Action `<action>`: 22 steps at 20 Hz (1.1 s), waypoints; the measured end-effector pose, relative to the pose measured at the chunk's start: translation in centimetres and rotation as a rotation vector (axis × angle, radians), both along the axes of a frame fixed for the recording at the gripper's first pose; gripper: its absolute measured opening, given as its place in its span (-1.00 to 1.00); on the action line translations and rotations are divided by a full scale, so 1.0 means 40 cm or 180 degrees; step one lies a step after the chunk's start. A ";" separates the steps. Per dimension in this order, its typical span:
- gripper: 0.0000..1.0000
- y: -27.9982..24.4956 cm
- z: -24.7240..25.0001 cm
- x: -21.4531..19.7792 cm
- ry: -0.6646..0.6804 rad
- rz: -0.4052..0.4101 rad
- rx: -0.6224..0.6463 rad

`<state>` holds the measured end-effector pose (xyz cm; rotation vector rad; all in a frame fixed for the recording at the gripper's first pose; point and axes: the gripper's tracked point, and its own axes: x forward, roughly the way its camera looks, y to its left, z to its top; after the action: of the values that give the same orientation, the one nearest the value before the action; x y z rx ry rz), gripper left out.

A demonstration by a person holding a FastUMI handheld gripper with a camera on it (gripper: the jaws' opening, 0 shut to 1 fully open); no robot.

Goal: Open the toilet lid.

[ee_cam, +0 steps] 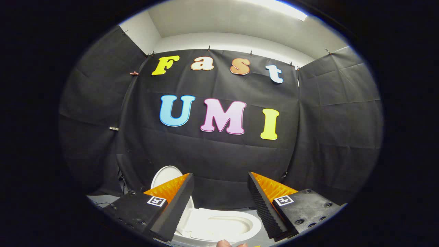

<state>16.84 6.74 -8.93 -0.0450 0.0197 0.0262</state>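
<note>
A small white toilet [219,226] sits low between and just below my fingers. Its lid [166,175] stands raised, leaning back on the left behind my left finger, and the seat ring and bowl lie uncovered. My gripper [221,178] is open wide above the toilet, its orange-and-black fingers [178,202] apart with nothing between them. The left finger hides the hinge area and part of the lid.
A fingertip of a person's hand [224,243] shows at the near rim of the toilet. Black cloth walls [219,161] close the booth behind and on both sides. A grey floor [103,199] lies around the toilet.
</note>
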 end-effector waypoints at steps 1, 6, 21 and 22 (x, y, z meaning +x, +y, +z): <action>0.97 -0.020 0.005 -0.007 -0.0001 -0.0016 0.0029; 0.96 -0.109 0.041 -0.047 -0.0065 -0.0109 0.0005; 0.96 -0.194 0.116 -0.155 -0.0191 -0.0214 0.0137; 0.96 -0.196 0.117 -0.157 -0.0185 -0.0215 0.0160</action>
<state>10.58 -1.10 -4.27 0.0052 -0.0374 -0.0421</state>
